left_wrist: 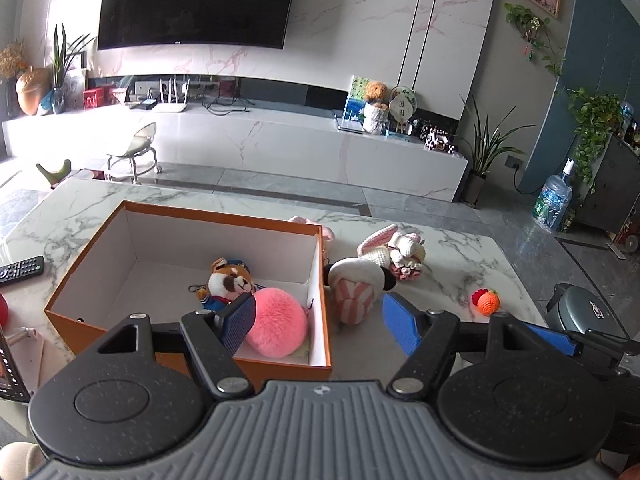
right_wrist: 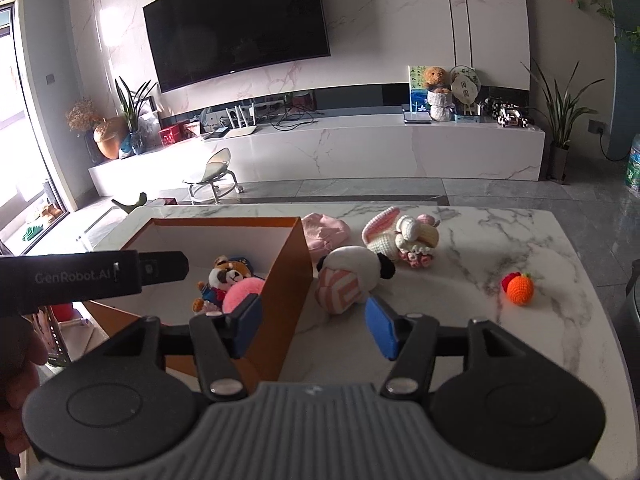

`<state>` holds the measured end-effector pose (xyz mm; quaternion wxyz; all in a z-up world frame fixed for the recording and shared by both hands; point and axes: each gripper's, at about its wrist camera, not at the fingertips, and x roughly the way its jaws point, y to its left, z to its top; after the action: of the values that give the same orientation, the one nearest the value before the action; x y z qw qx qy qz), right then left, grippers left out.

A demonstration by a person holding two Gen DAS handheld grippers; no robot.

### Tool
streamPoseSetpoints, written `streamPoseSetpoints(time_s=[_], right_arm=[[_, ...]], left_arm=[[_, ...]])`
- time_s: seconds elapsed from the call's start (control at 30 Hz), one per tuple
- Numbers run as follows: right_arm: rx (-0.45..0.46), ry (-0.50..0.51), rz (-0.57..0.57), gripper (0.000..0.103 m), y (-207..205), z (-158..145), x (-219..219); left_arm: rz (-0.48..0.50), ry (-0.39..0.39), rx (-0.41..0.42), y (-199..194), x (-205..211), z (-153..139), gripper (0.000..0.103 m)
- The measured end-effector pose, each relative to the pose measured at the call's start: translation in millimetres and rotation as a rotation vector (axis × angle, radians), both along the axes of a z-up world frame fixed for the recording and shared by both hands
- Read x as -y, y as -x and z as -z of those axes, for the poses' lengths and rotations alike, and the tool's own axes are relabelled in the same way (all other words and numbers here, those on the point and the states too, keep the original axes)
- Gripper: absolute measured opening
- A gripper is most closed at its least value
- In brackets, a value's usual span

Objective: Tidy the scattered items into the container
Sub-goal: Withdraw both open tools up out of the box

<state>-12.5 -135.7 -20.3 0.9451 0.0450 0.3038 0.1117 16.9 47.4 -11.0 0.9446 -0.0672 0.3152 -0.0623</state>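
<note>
Box (left_wrist: 120, 236) holds fox (left_wrist: 228, 280), pompom (left_wrist: 276, 322). Panda (right_wrist: 352, 276), bunny (right_wrist: 400, 236), pink cloth (right_wrist: 326, 230), orange (right_wrist: 519, 289) remain on table (right_wrist: 500, 240). Left gripper (left_wrist: 320, 326), right gripper (right_wrist: 314, 326) spread, empty.

Daylight floods in from the left, blowing out the white marble wall (left_wrist: 72, 20); fisheye bends edges, corners darken, focus sharp.

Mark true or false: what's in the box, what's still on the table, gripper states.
1. The pink pom-pom lies inside the orange box. True.
2. The crochet orange is in the box. False: it sits on the marble table.
3. Both grippers, left and right, are open and empty. True.
4. The box is empty. False: it also holds a raccoon plush.
</note>
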Motion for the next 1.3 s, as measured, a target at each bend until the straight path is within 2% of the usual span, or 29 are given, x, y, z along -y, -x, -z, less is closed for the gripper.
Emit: streamPoseSetpoints(time_s=[0.2, 0.4, 0.6, 1.3], right_arm=[[0.004, 0.016, 0.046, 0.064, 15, 11, 23], [-0.011, 0.013, 0.091, 0.065, 21, 26, 47], [-0.036, 0.003, 0.131, 0.069, 20, 45, 65], [-0.045, 0.056, 0.211, 0.069, -32, 66, 111]], left_arm=[[0.021, -0.004, 0.039, 13, 25, 15, 0.088], [0.063, -0.041, 0.084, 24, 50, 33, 0.089], [0.086, -0.055, 0.067, 24, 68, 45, 0.089], [0.138, -0.037, -0.008, -44, 103, 73, 0.089]])
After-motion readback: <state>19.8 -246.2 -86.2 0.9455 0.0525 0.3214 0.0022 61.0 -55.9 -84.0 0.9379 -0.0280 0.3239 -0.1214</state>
